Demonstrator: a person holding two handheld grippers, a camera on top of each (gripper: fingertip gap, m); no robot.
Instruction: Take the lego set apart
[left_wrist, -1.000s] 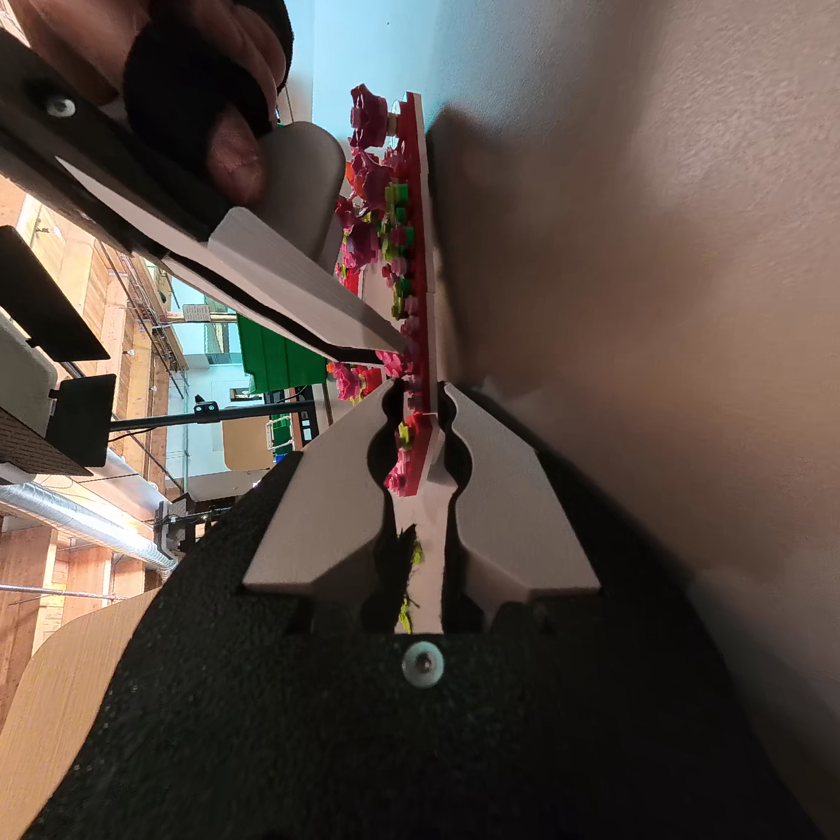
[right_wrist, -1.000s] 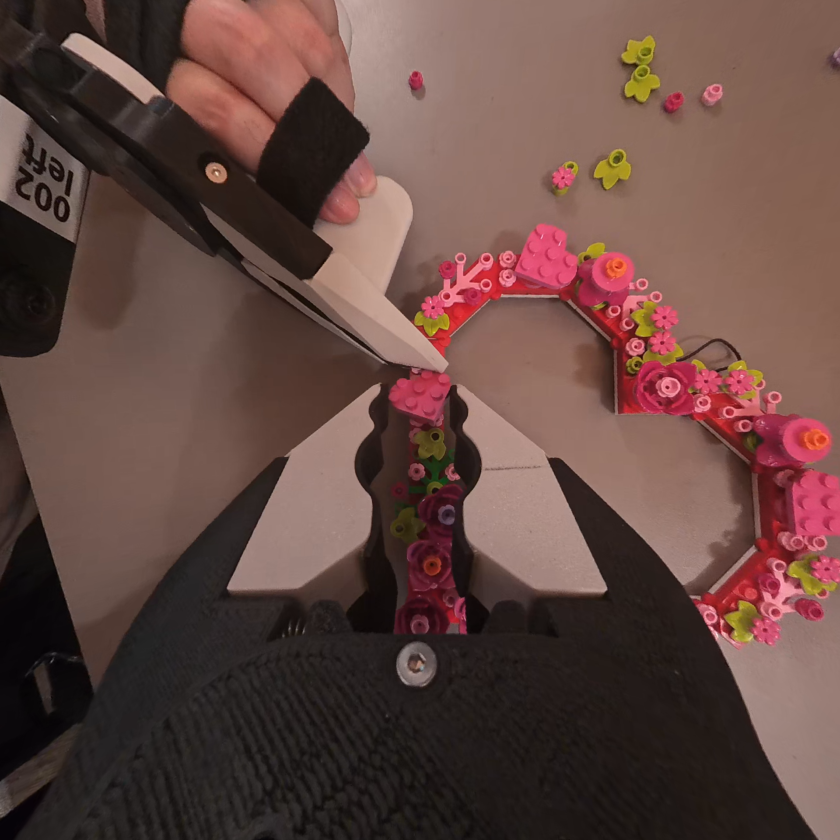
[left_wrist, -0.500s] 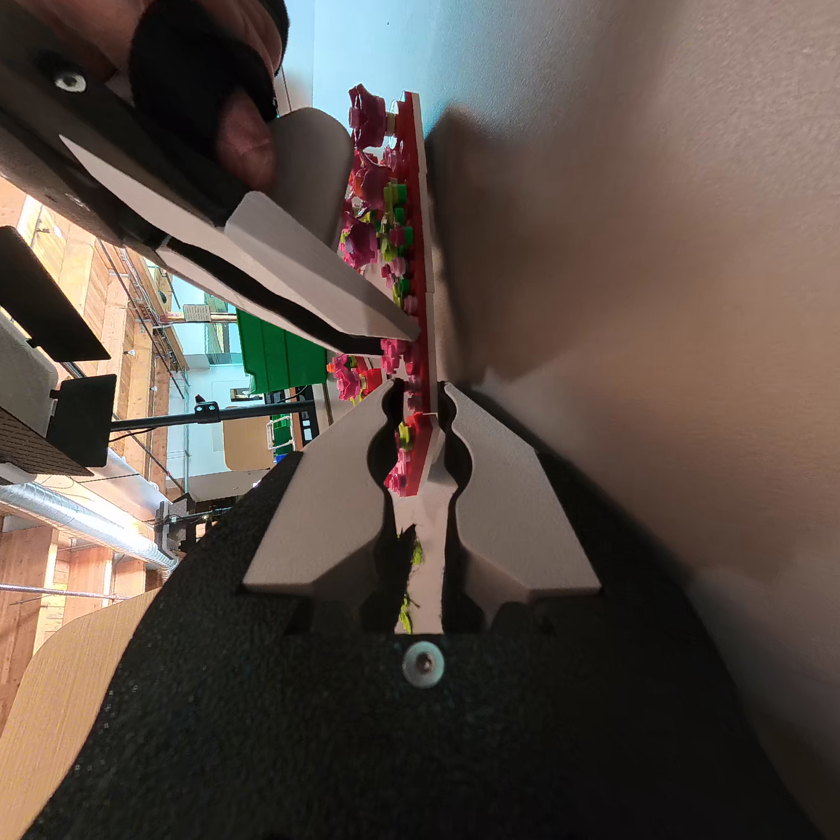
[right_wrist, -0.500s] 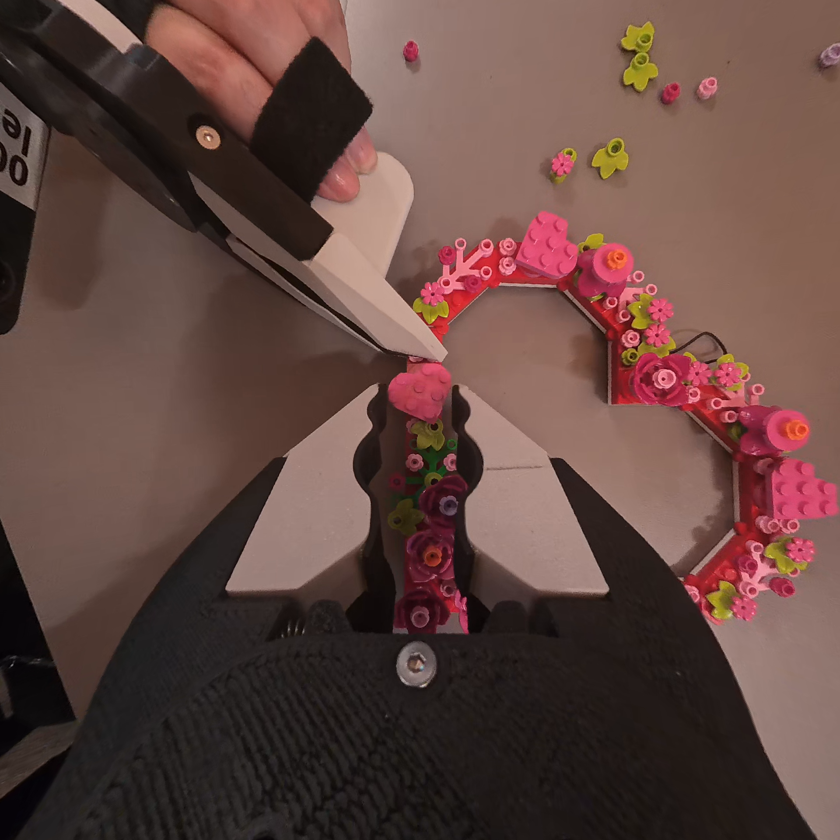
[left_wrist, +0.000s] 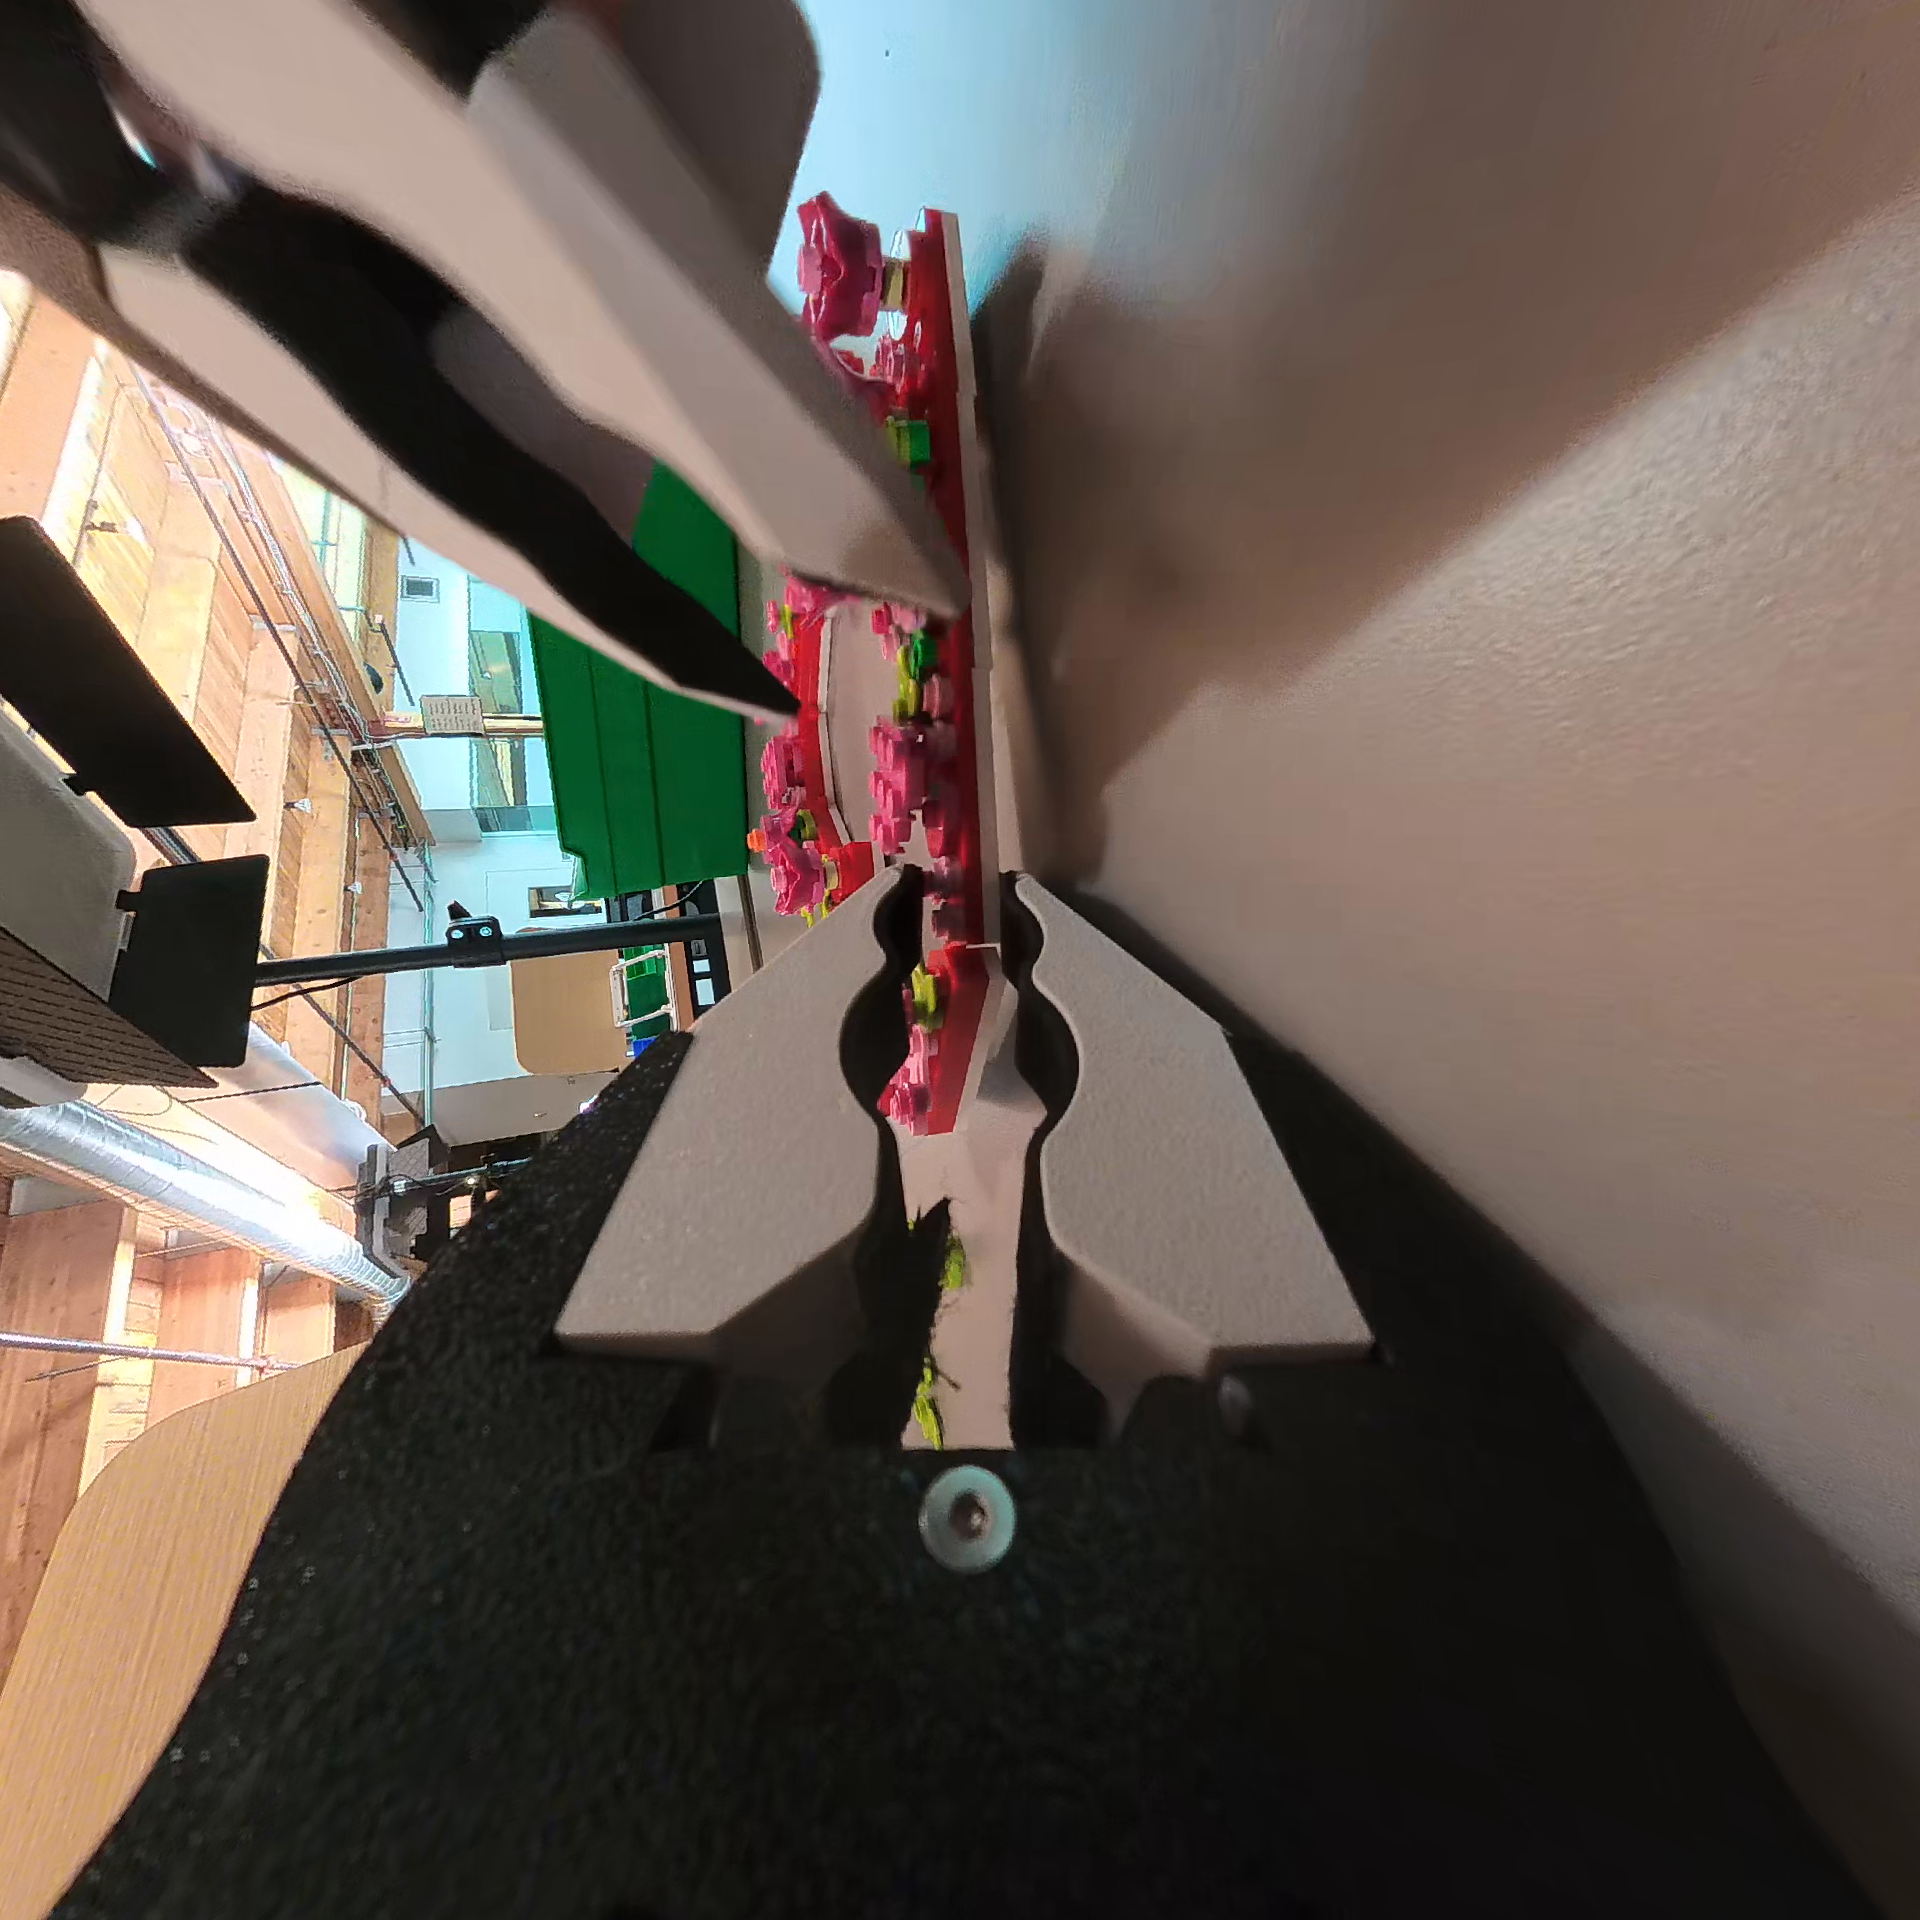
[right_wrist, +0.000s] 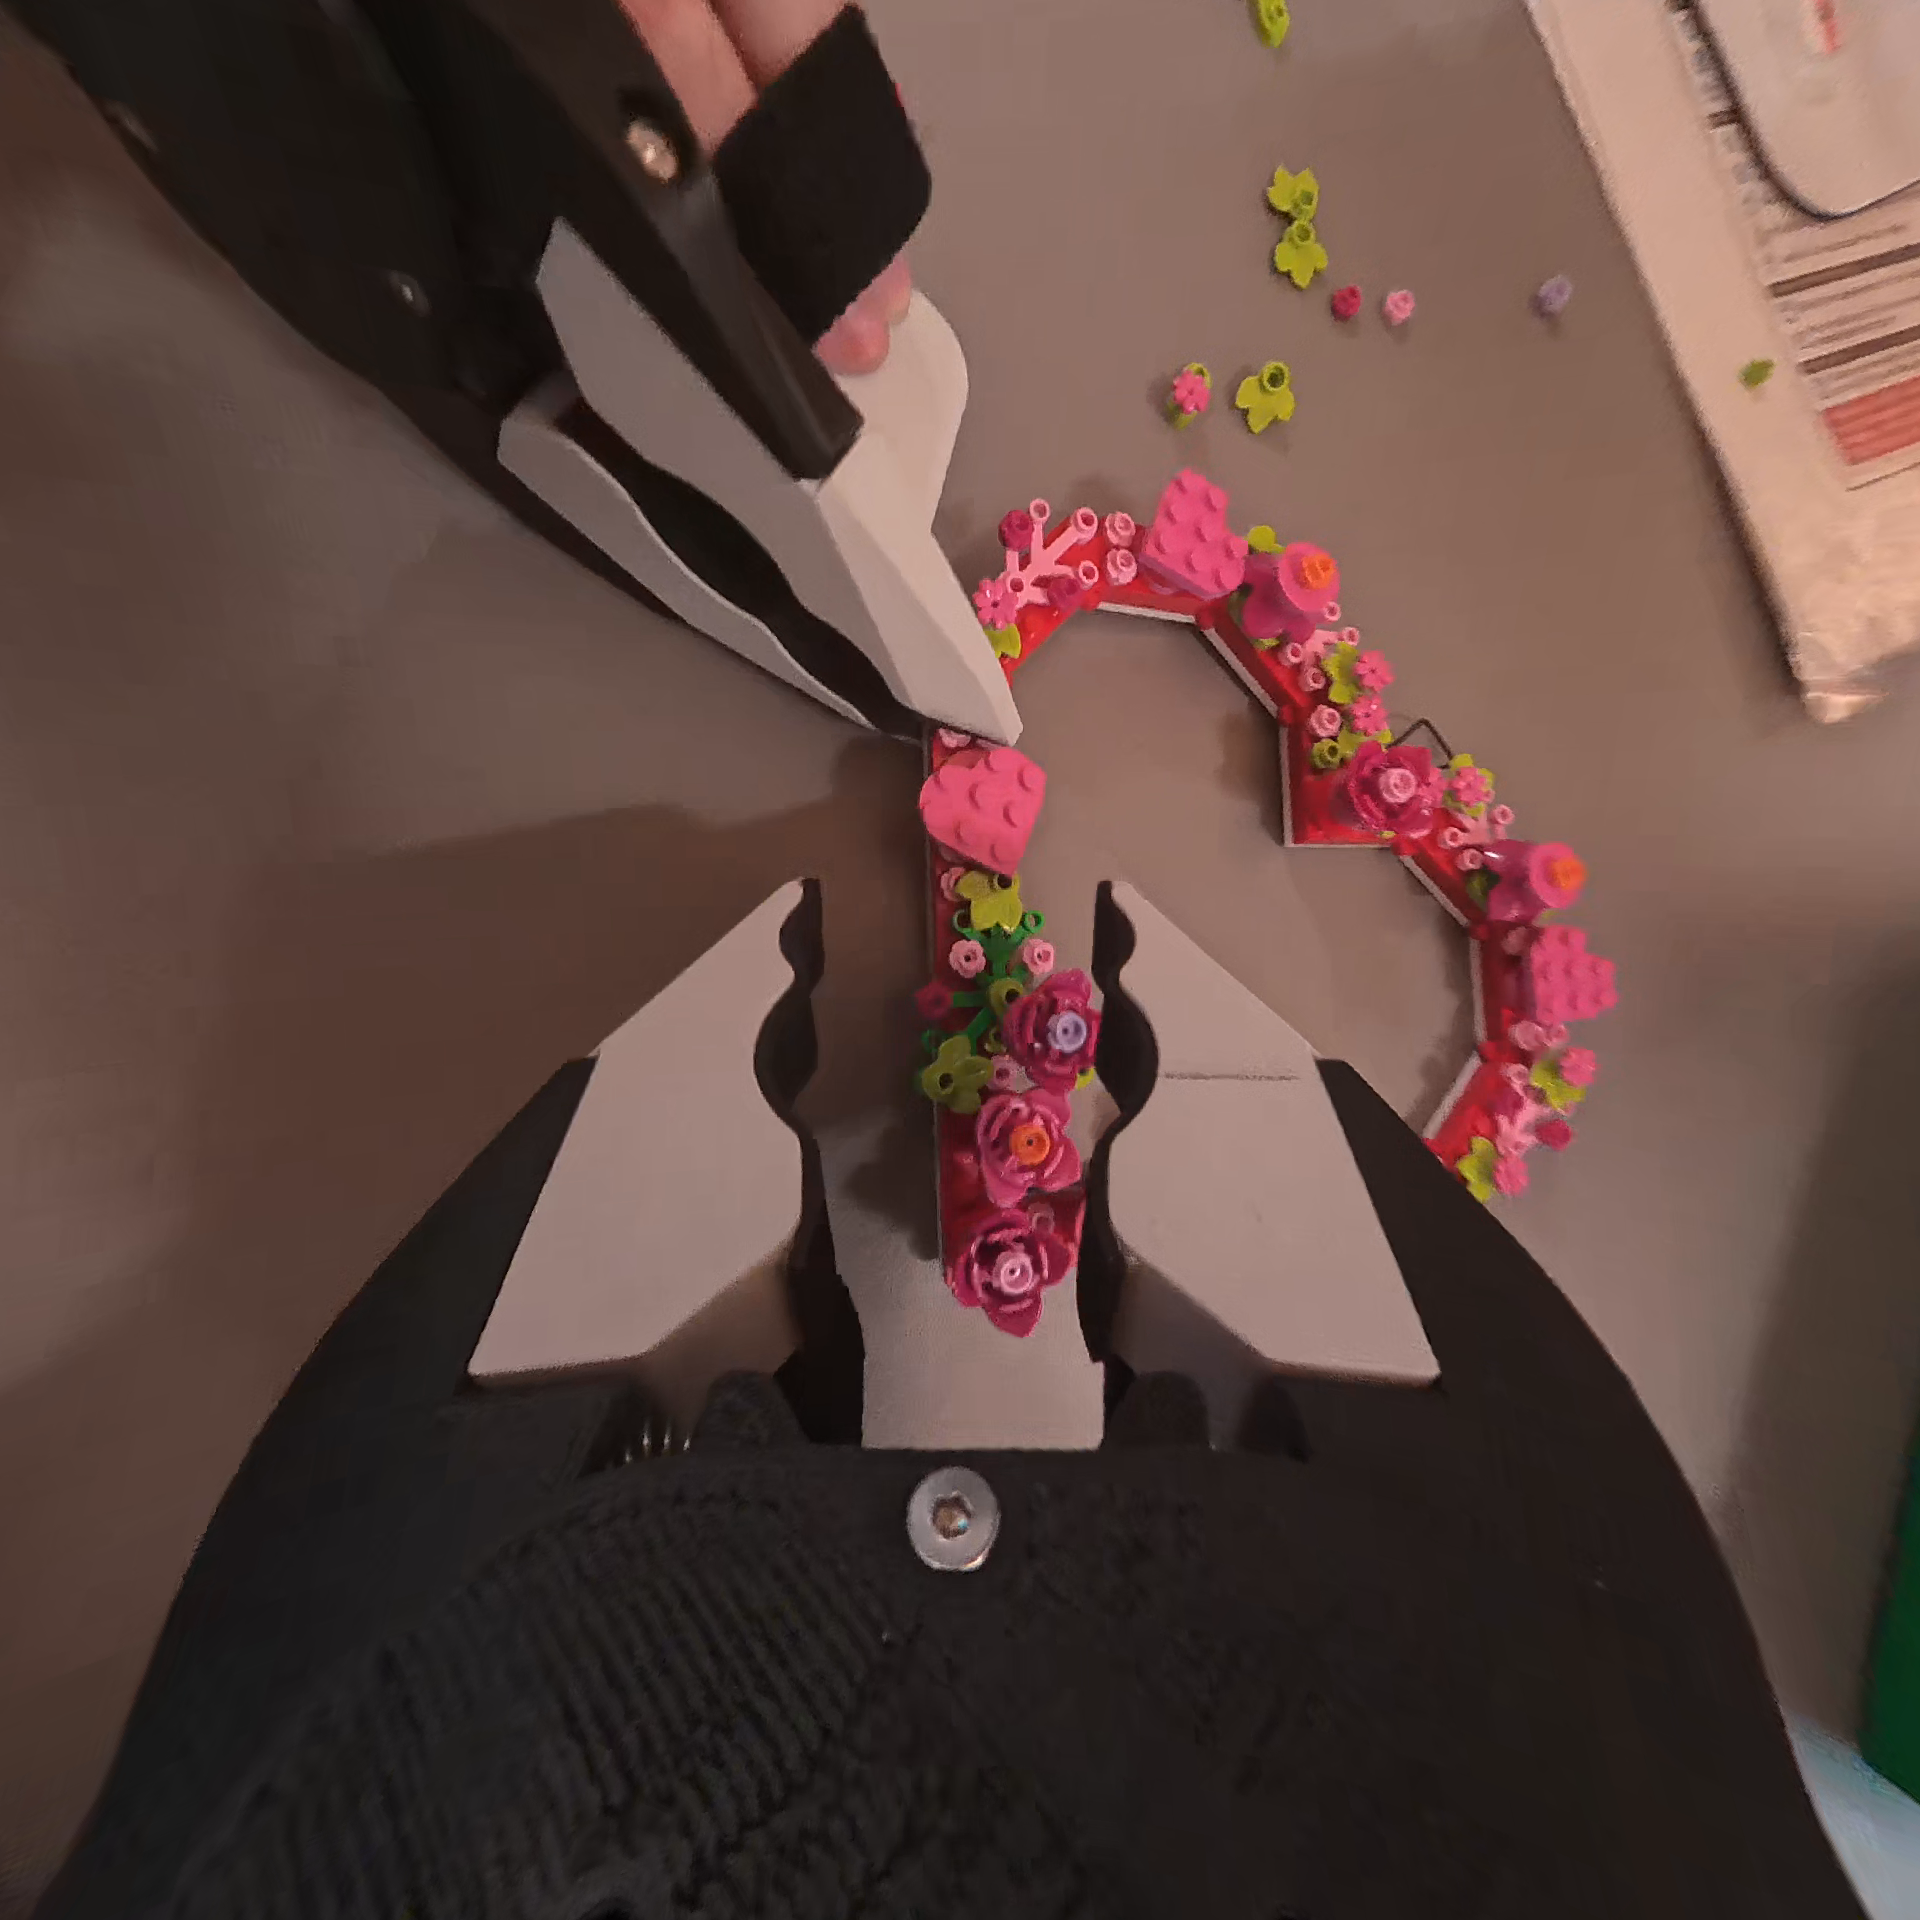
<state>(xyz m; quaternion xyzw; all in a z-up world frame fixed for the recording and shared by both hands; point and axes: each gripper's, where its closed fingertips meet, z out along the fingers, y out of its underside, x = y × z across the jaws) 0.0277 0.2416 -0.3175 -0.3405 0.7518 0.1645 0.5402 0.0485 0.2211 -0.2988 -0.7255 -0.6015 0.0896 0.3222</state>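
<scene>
The right gripper (right_wrist: 956, 904) has its jaws spread wide around the flowered lego strip (right_wrist: 997, 1049) at frame centre on the grey surface (right_wrist: 312, 935), while the left gripper (left_wrist: 961, 894) clamps the strip's red edge, so twisting could scatter blossoms.

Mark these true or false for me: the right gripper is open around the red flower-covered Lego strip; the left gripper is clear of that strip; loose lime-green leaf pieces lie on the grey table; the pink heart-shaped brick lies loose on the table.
1. The right gripper is open, with the red flower-covered Lego strip between its jaws. True.
2. The left gripper is clear of that strip. False: it is shut on the strip's end.
3. Loose lime-green leaf pieces lie on the grey table. True.
4. The pink heart-shaped brick lies loose on the table. False: it sits on the strip, beside the left gripper's tips.
</scene>
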